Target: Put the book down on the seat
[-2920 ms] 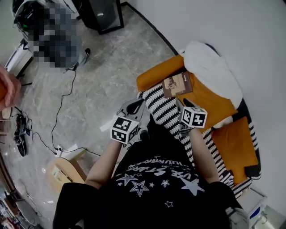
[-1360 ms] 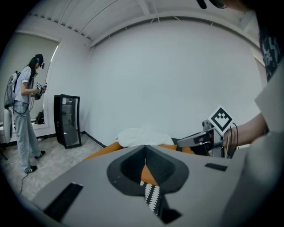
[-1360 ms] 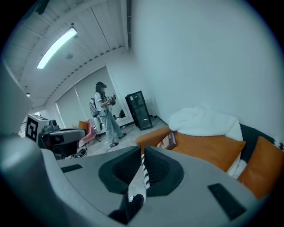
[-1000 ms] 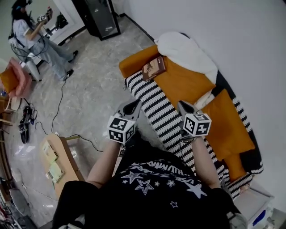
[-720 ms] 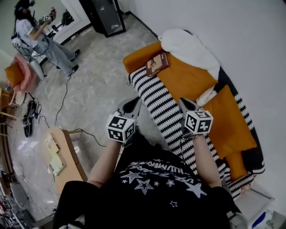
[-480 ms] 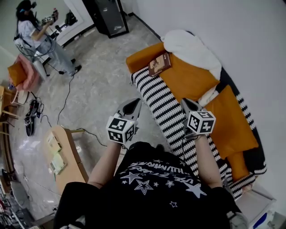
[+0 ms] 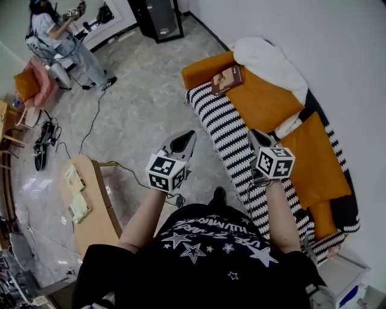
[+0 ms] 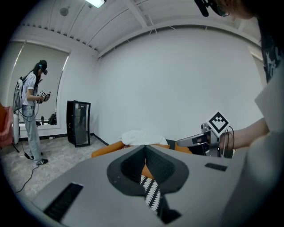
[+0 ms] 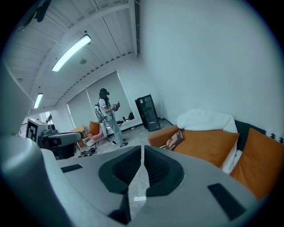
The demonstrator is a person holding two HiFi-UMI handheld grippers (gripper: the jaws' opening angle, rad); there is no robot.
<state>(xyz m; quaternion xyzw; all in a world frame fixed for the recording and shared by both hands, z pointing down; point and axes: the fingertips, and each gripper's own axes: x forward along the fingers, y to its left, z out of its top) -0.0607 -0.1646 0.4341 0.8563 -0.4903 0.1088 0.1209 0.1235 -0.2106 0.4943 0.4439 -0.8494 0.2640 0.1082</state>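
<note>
The brown book [image 7: 227,79] lies flat on the far end of the orange sofa seat [image 7: 265,111], beside a white blanket [image 7: 268,63]; the right gripper view shows the book [image 9: 174,139] too. Both grippers are held in front of my body, well short of the book. My left gripper [image 7: 188,137] hangs over the floor, its jaws shut and empty [image 8: 144,148]. Over the striped throw [image 7: 223,133] my right gripper [image 7: 254,134] is also shut with nothing in it [image 9: 142,150].
A low wooden table [image 7: 90,205] with papers stands at my left. Cables [image 7: 84,139] trail across the grey floor. Another person [image 7: 60,36] stands far left by a pink chair [image 7: 36,84]. A black cabinet [image 7: 160,18] stands by the wall.
The book has stayed on the sofa while I have backed away from it; the sofa end now sits farther from both grippers. Both grippers have stayed shut.
</note>
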